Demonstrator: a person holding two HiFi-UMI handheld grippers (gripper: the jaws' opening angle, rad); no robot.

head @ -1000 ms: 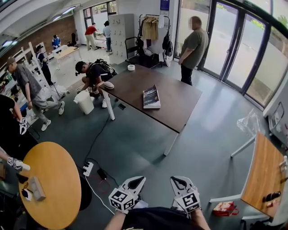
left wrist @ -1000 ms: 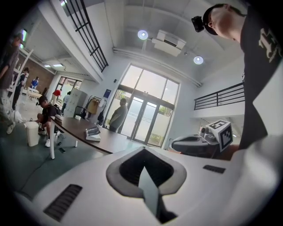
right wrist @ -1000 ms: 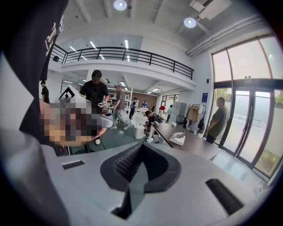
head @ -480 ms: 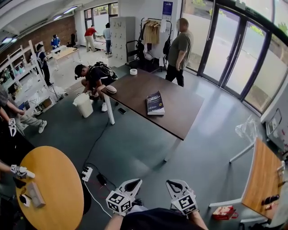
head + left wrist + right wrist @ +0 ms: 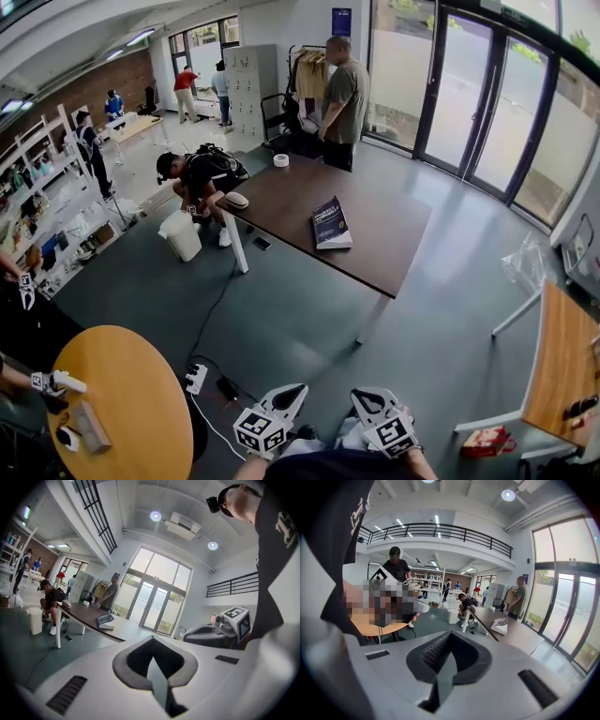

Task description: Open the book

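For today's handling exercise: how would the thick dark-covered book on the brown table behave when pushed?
The thick dark-covered book lies flat, so it probably slides rather than tips. Its thickness suggests noticeable weight; the brown table looks smooth.

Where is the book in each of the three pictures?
Head view: the book lies closed on the dark table, just above the picture's middle.
Left gripper view: the book is small, left of the middle, on the table.
Right gripper view: the book is right of the middle, on the table.
Shared landmark: the person in the olive shirt, standing beyond the table.
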